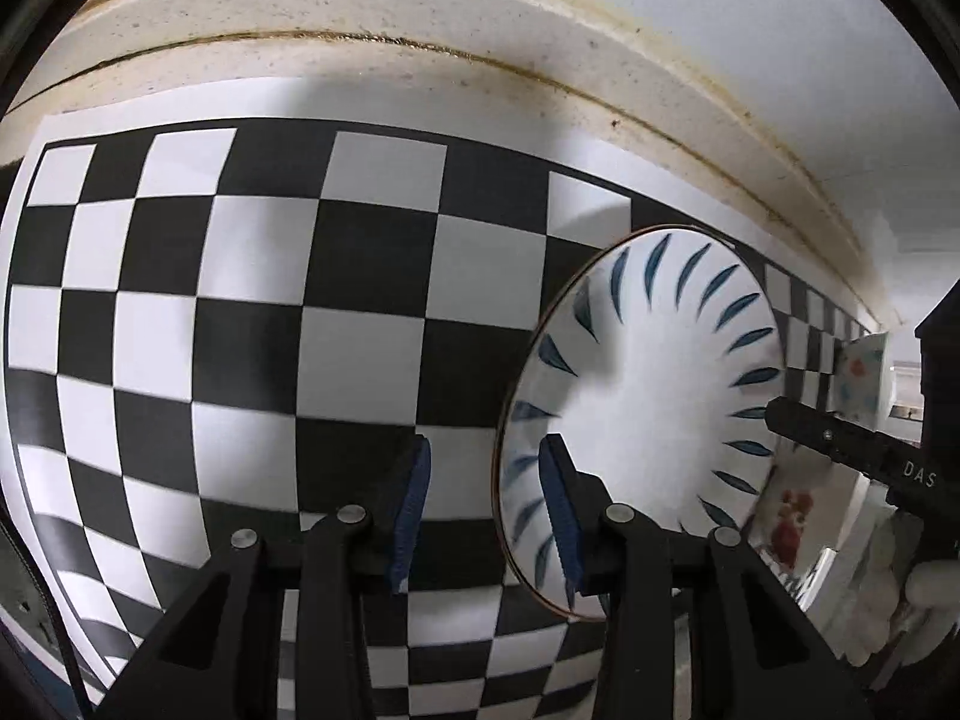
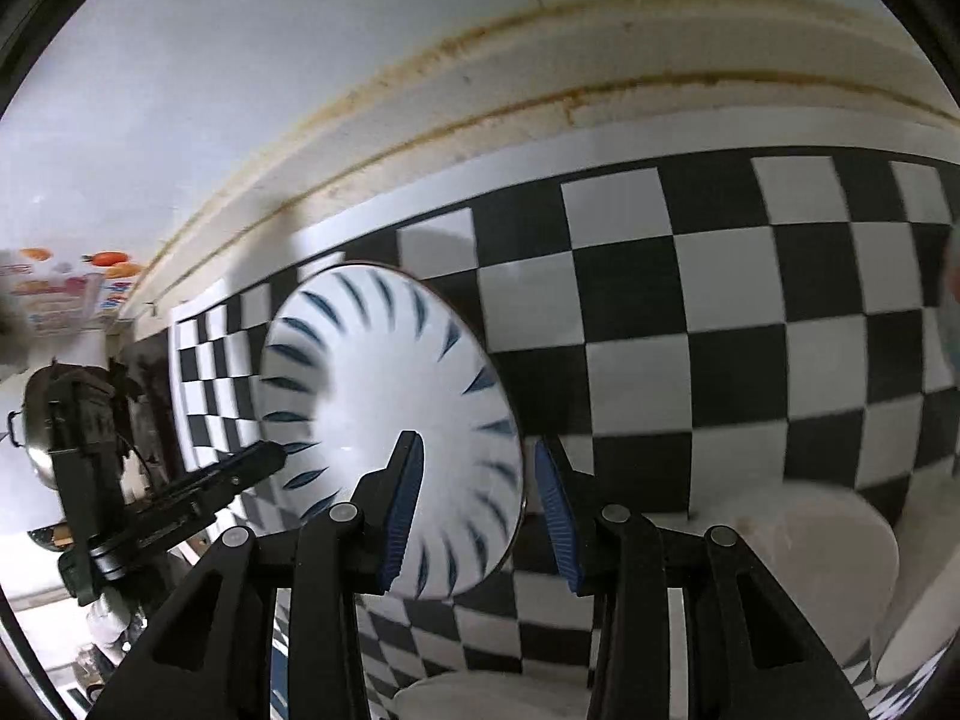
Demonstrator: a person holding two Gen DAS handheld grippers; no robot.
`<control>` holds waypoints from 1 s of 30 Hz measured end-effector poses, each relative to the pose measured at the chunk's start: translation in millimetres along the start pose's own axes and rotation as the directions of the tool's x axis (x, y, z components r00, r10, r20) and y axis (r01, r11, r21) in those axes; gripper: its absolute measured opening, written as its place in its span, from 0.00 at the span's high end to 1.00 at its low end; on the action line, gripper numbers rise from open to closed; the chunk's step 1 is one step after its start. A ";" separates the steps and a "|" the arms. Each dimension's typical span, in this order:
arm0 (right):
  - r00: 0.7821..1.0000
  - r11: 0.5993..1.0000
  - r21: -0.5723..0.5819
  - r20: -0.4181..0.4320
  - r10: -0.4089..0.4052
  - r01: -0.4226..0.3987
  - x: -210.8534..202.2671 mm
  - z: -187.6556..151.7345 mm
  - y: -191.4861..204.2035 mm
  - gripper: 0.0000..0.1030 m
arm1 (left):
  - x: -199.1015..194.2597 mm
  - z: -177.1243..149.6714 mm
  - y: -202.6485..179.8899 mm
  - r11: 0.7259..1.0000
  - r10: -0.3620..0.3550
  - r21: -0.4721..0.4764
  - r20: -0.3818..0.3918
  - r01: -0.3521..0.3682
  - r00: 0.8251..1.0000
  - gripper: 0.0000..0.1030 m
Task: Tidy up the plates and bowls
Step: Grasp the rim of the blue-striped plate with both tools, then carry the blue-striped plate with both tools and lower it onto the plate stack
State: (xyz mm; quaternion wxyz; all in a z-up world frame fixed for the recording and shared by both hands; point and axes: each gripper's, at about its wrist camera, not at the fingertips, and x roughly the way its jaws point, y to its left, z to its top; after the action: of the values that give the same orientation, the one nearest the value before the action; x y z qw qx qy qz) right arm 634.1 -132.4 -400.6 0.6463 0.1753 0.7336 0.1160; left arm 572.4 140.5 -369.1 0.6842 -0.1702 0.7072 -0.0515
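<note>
A white plate with blue leaf strokes around its rim [image 1: 654, 396] lies on the black-and-white checkered mat [image 1: 252, 312]. My left gripper [image 1: 486, 504] is open; its right finger reaches over the plate's near rim, its left finger is over the mat. In the right wrist view the same plate [image 2: 390, 396] has its right rim between the open fingers of my right gripper [image 2: 477, 498]. The right gripper's finger [image 1: 852, 450] shows at the plate's far side in the left wrist view. The left gripper [image 2: 198, 492] shows at the plate's left in the right wrist view.
A white plate with red flower print [image 1: 792, 516] lies partly under the blue plate. Another patterned dish [image 1: 861, 375] stands behind it. Plain white dishes [image 2: 798, 558] lie at the lower right. A stained counter backsplash [image 1: 420, 18] runs behind the mat. A metal pot [image 2: 36, 426] sits far left.
</note>
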 end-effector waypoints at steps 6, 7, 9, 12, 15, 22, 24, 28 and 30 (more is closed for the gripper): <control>0.999 1.000 0.003 -0.049 -0.025 0.025 23.2 2.9 -5.4 0.86 | 5.9 2.4 -16.5 0.998 0.008 0.061 0.009 -0.008 1.000 0.82; 0.999 1.000 0.006 -0.046 -0.014 0.014 24.3 2.5 -5.8 0.86 | 6.1 1.5 -21.3 0.996 0.040 0.077 0.020 -0.041 0.999 0.82; 0.999 1.000 0.005 -0.040 -0.018 0.018 24.6 1.8 -5.2 0.86 | 5.4 -0.7 -26.3 0.994 0.066 0.090 0.034 -0.069 0.997 0.82; 0.999 0.999 -0.006 -0.030 -0.034 0.034 23.8 0.0 -3.8 0.86 | 3.9 -2.6 -28.4 0.994 0.064 0.083 0.039 -0.067 0.997 0.82; 0.999 0.999 -0.020 -0.026 -0.037 0.036 20.2 -3.2 -2.6 0.87 | -5.0 -9.7 -32.0 0.994 0.063 0.086 0.063 -0.068 0.996 0.82; 1.000 1.000 -0.022 0.004 -0.005 0.006 3.7 -13.6 -2.3 0.88 | -32.6 -27.7 -39.5 0.990 0.064 0.115 0.119 -0.078 0.991 0.82; 1.000 0.999 -0.033 0.017 -0.002 0.003 -4.9 -17.6 0.1 0.88 | -40.1 -34.1 -40.5 0.991 0.060 0.114 0.128 -0.075 0.990 0.82; 0.999 0.998 -0.060 0.049 0.005 -0.002 -26.1 -27.5 5.1 0.88 | -52.6 -46.7 -44.9 0.990 0.053 0.120 0.152 -0.071 0.987 0.82; 0.998 0.997 -0.074 0.064 0.009 -0.005 -36.8 -34.2 8.5 0.88 | -62.7 -55.1 -48.8 0.990 0.046 0.126 0.164 -0.067 0.985 0.82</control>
State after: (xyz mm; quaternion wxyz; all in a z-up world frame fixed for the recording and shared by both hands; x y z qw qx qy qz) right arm 605.0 -137.8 -359.1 0.6753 0.1577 0.7069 0.1393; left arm 526.7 105.5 -291.4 0.7498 -0.1084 0.6495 -0.0647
